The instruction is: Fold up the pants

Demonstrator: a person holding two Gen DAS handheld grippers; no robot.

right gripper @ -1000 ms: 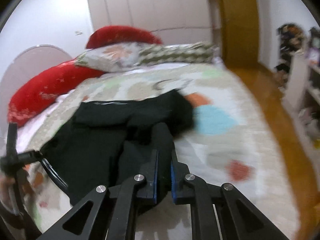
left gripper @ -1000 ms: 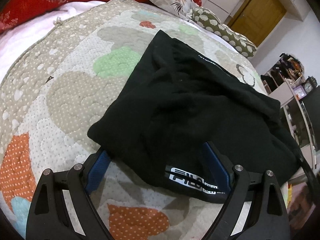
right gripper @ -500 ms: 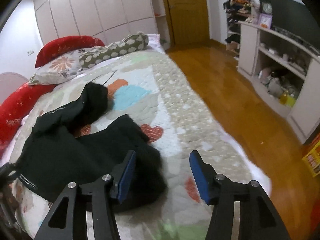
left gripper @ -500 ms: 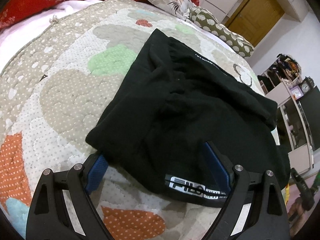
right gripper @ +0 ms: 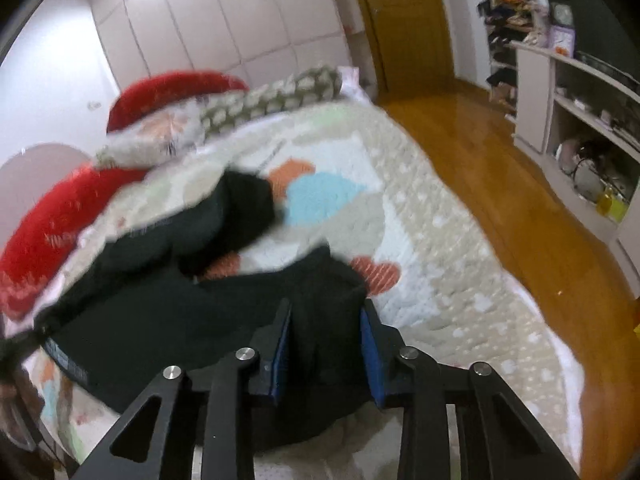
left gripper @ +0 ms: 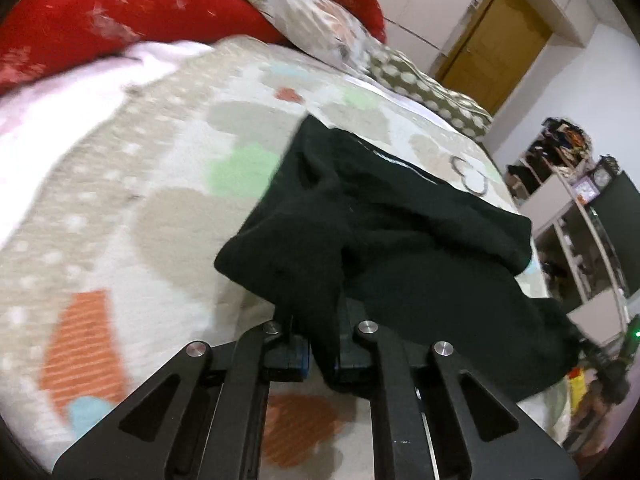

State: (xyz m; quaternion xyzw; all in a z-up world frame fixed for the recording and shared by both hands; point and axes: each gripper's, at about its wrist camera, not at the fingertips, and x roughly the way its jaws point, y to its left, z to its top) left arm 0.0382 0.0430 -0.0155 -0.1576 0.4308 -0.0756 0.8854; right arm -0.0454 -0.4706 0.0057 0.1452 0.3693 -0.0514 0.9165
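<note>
Black pants point(left gripper: 400, 240) lie bunched on the patterned quilt point(left gripper: 140, 220) of a bed. My left gripper point(left gripper: 322, 344) is shut on a fold of the pants' near edge, and the cloth rises a little from the quilt. In the right wrist view the pants point(right gripper: 160, 300) spread to the left. My right gripper point(right gripper: 326, 332) has its jaws partly closed around the pants' near right corner; black cloth fills the gap between the blue pads point(right gripper: 370, 352). The frame is blurred, so a firm grip cannot be told.
Red pillows point(left gripper: 100, 20) and patterned pillows point(left gripper: 320, 28) lie at the head of the bed. A wooden floor point(right gripper: 500, 168) runs along the bed's right side. White shelves point(right gripper: 580, 120) with clutter stand by the wall. A wooden door point(right gripper: 400, 24) is at the far end.
My left gripper has shut on the pants' edge and lifted it. My right gripper has narrowed from wide open and moved onto the pants' right corner.
</note>
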